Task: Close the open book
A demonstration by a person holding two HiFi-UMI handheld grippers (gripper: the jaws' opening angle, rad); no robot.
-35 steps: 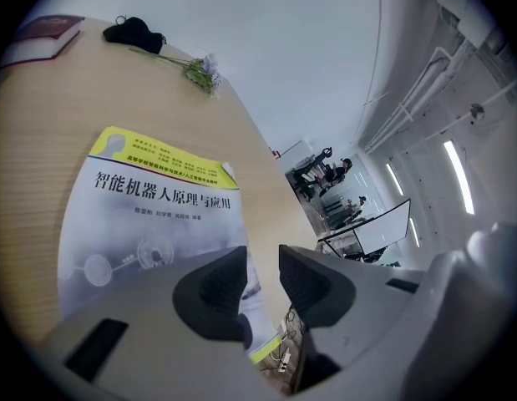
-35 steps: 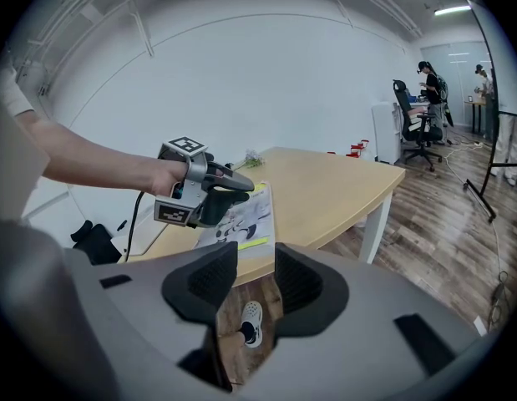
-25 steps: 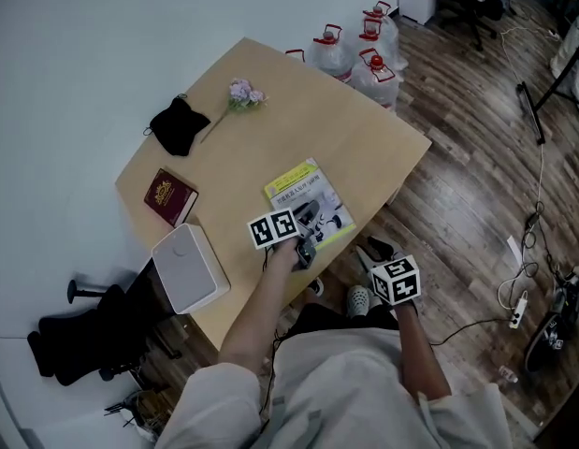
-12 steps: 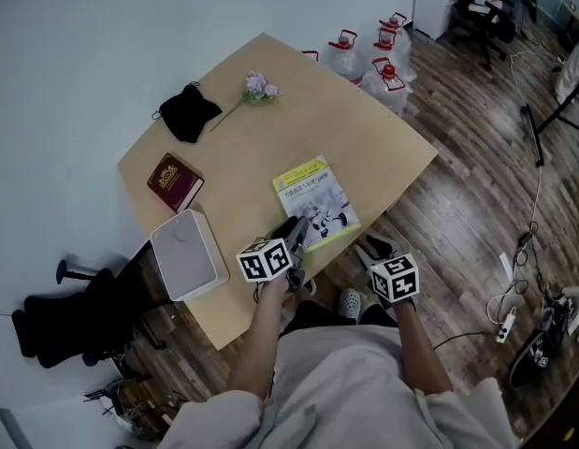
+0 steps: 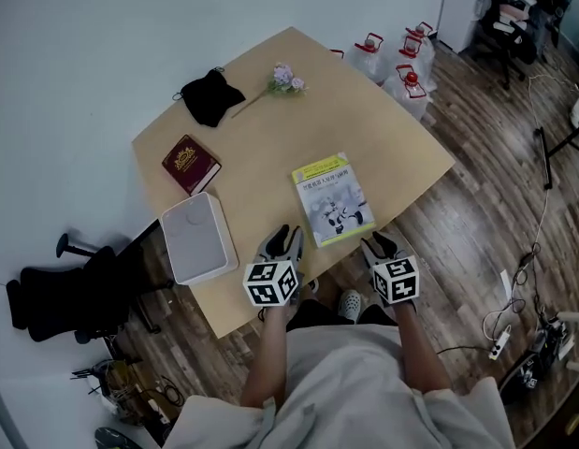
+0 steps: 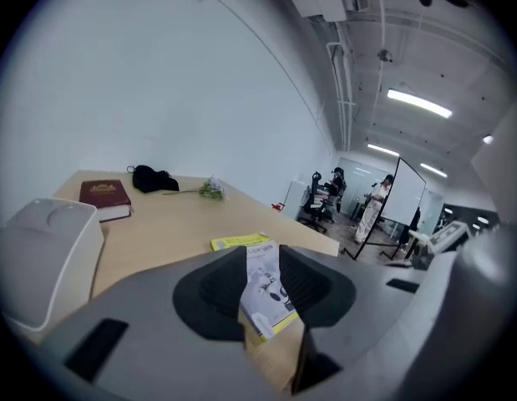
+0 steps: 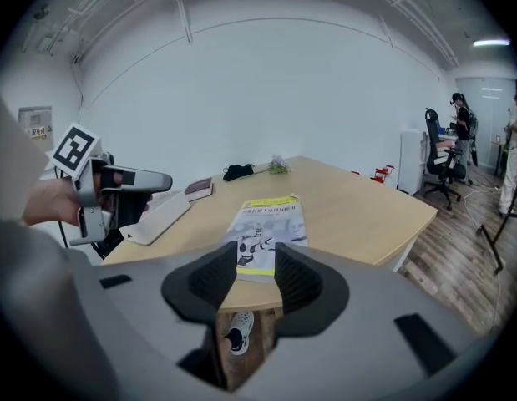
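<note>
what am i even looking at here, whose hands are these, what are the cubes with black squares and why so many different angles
There is no robot here. A person holds a hand-held gripper in each hand, each with two jaws and a cube of square markers on it. The head view comes from a camera on the person's head, looking down at the left gripper and the right gripper near the edge of the table. The two gripper views come from a camera riding on each gripper, looking out between its own jaws.

On the table lie a thin book with a yellow and white cover, closed, a dark red book, a white box, a black cloth and a small flower sprig.

Both grippers are empty: their jaws stand a little apart with nothing between them.
</note>
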